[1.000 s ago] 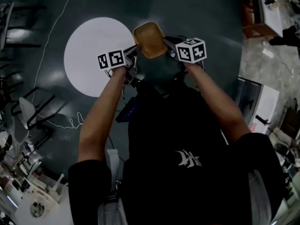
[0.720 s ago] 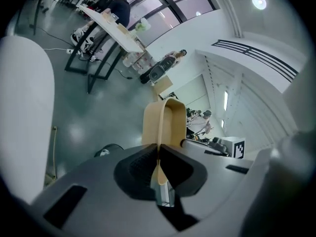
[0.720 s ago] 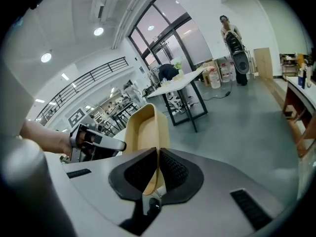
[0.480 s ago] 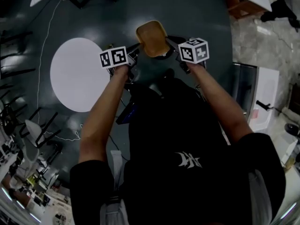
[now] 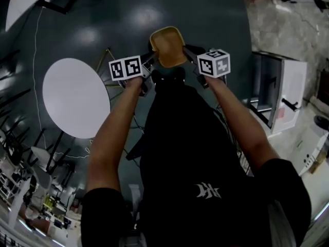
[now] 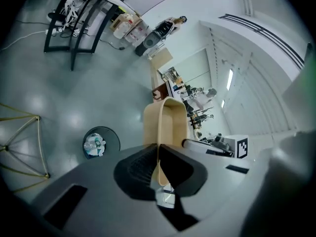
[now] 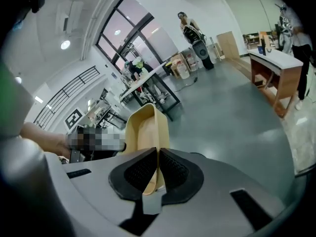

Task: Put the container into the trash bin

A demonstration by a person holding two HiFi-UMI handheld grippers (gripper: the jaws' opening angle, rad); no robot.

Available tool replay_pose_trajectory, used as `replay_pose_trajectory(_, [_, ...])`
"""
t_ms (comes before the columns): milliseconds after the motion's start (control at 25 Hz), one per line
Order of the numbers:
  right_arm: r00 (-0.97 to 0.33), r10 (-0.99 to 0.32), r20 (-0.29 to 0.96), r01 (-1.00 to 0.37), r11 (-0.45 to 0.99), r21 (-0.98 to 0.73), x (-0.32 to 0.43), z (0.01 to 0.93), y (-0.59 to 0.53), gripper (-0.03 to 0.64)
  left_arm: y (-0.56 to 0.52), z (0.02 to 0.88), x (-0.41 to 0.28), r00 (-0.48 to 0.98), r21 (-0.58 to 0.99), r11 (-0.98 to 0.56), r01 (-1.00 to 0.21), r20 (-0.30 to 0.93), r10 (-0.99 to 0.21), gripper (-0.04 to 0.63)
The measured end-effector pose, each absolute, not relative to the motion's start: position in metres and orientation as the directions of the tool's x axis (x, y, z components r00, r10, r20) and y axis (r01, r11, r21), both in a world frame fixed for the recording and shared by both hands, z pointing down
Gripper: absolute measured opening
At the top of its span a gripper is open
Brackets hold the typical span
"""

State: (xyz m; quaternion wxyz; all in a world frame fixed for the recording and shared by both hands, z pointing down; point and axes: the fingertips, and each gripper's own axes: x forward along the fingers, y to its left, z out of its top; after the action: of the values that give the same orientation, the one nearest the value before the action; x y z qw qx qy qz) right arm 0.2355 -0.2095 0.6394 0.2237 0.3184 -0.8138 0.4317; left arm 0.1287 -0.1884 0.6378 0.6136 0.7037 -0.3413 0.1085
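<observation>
The left gripper (image 5: 150, 60) and right gripper (image 5: 188, 52) each pinch one side of the tan container (image 5: 167, 46), held up between them. The round white table (image 5: 74, 96) has slid left, so the person is walking. The trash bin (image 6: 113, 141) waits on the floor, ahead and left.

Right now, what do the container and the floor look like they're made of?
The container: tan, matte, thin-walled, one piece with rounded corners. Probably moulded pulp or plastic; the look doesn't settle which.
The floor: dark grey-green, smooth and glossy, mirroring the ceiling lights. Likely coated or polished concrete.
</observation>
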Motion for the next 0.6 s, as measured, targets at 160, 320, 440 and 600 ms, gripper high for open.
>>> replay_pose_trajectory(160, [-0.695, -0.297, 0.655, -0.711, 0.413, -0.568, 0.236, 0.673, -0.212, 0.049, -0.188, 0.679, 0.129, 0.733, 0.776, 0.021, -0.63, 0.604, -0.314, 0.023])
replay_pose_trajectory(320, [-0.691, -0.279, 0.667, -0.716, 0.391, -0.578, 0.228, 0.706, -0.216, 0.049, -0.193, 0.714, 0.121, 0.725, 0.77, 0.058, -0.635, 0.62, -0.301, 0.021])
replay_pose_trajectory(440, [-0.69, -0.259, 0.676, -0.716, 0.379, -0.586, 0.219, 0.735, -0.217, 0.049, -0.196, 0.741, 0.113, 0.719, 0.765, 0.084, -0.638, 0.631, -0.291, 0.021])
replay_pose_trajectory(600, [-0.683, -0.249, 0.687, -0.725, 0.347, -0.595, 0.218, 0.77, -0.214, 0.049, -0.199, 0.771, 0.11, 0.71, 0.754, 0.09, -0.651, 0.647, -0.28, 0.02])
